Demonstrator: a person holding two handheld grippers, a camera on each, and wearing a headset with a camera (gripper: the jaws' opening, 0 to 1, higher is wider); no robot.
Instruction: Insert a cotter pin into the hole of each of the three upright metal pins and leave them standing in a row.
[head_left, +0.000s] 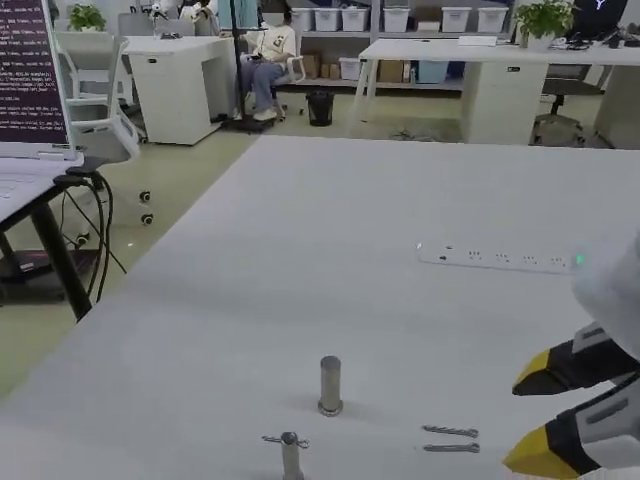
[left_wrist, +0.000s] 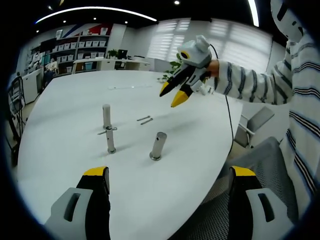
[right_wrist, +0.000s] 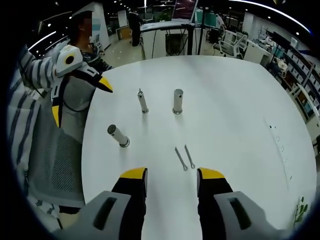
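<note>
Just short of the two loose cotter pins (right_wrist: 180, 158), the right gripper (right_wrist: 172, 176) hangs with jaws spread. It should close on one cotter only, near its looped head. Beyond them stand three upright metal pins (right_wrist: 177, 101); the slim pin (right_wrist: 143, 100) already carries a cotter. Farther off, the left gripper (left_wrist: 169, 174) gapes wide, free to steady a pin.

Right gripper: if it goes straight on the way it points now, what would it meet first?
Probably the two loose cotter pins on the table, just ahead of the open right gripper; an upright metal pin stands beyond them. Depth is unclear.
</note>
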